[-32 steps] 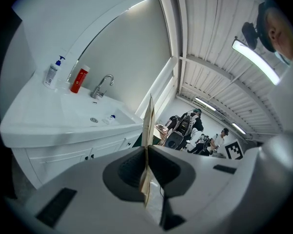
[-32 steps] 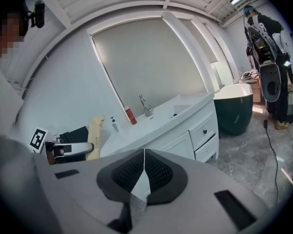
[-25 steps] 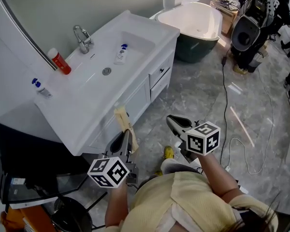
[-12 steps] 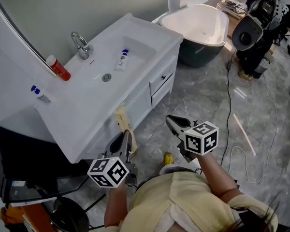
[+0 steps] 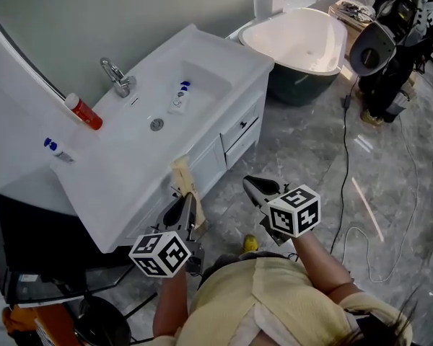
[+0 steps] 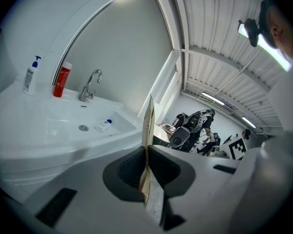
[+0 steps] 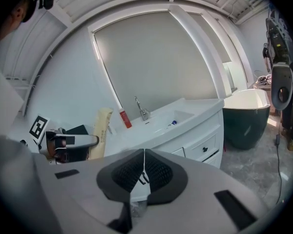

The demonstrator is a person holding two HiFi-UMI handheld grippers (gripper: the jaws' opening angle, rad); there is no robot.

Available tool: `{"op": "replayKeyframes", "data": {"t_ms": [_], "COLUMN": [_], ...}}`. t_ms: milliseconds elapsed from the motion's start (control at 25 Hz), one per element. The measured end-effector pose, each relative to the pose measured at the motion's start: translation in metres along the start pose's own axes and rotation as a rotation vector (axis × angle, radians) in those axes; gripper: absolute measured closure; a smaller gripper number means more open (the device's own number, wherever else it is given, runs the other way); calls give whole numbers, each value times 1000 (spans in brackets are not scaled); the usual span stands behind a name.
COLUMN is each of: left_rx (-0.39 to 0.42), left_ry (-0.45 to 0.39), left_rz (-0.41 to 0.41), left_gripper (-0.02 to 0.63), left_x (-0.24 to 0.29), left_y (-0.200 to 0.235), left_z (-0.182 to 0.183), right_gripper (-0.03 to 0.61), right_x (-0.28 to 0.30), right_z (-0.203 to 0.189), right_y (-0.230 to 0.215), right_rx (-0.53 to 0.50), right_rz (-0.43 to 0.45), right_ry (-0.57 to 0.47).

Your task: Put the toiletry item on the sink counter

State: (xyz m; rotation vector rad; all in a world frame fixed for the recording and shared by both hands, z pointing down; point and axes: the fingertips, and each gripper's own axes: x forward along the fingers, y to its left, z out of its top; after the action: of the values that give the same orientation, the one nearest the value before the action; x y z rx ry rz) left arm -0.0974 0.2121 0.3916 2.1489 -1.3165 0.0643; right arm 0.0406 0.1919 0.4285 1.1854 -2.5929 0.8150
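Beige toiletry sachet is standing upright in the left gripper, whose jaws are clamping its lower end, near the white sink counter, probably for placement. Right gripper is hanging closed and empty.

A grey marbled floor is seen beneath a white vanity cabinet, which is set against a plain grey wall. A dark-sided bathtub is placed just beside it. Ceiling strip lights are lit.
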Motion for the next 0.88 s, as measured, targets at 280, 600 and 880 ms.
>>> {"op": "replayKeyframes", "data": {"t_ms": [280, 600, 880], "left_rx": [20, 33, 19], "left_ry": [-1, 15, 24], "left_rz": [5, 29, 1], "left_gripper": [558, 558, 558], "left_x": [25, 45, 76], "left_y": [-7, 0, 8], "left_z": [13, 21, 37], "right_gripper": [551, 551, 551], "right_x": [6, 14, 31], "right_z": [16, 23, 38], "right_y": [-15, -34, -59], "right_rx": [5, 27, 34], "right_rz": [39, 34, 13], "right_ry": [-7, 0, 1]}}
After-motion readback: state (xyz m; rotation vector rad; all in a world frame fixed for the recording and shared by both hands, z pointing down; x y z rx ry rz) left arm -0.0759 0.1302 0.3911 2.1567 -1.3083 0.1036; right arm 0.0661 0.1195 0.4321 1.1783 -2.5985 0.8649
